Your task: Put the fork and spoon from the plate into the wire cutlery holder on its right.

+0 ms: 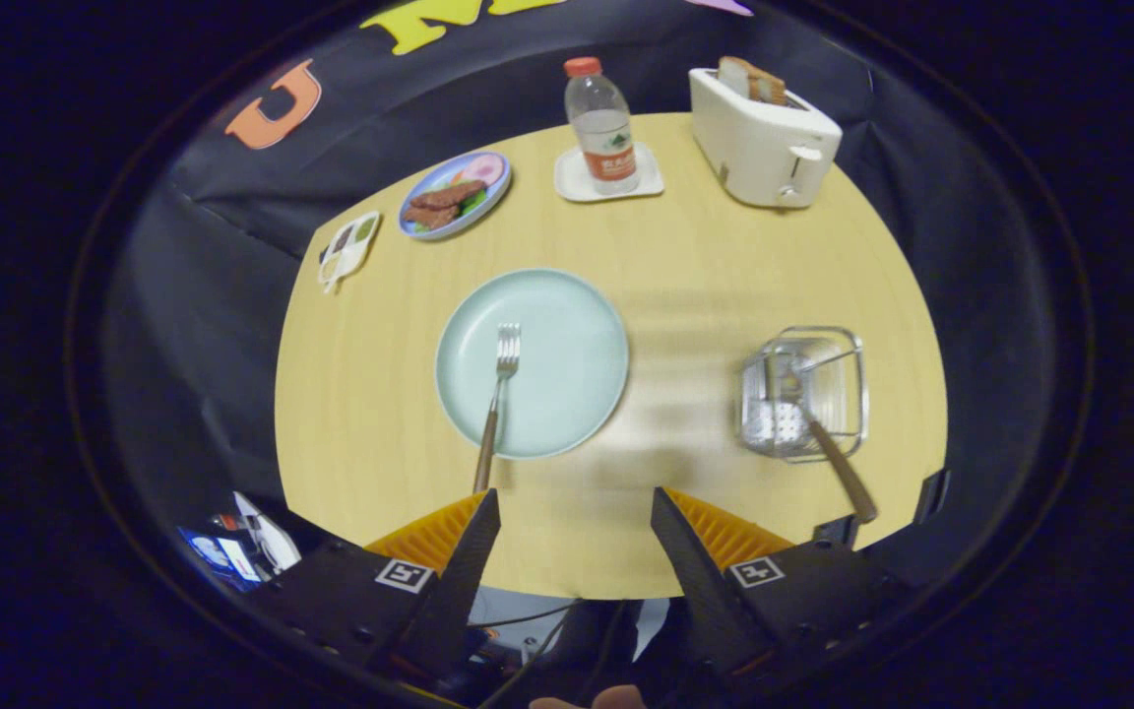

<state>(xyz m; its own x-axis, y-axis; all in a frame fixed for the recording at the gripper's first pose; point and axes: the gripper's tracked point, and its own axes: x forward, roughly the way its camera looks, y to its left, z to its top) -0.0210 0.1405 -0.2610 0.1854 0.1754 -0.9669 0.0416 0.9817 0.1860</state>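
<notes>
Holding my gripper (575, 517) open and empty: spoon (828, 448) already stands in the wire cutlery holder (805, 394) ahead-right; fork (498, 389) remains on the plate (567, 335) ahead-left.

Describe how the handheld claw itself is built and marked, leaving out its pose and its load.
The claw has two wedge-shaped fingers tapering to points, each with a finely ribbed pad on its outer side. Behind each finger sits a dark block carrying a square black-and-white marker tag. Thin cables run beneath, between the blocks.
</notes>
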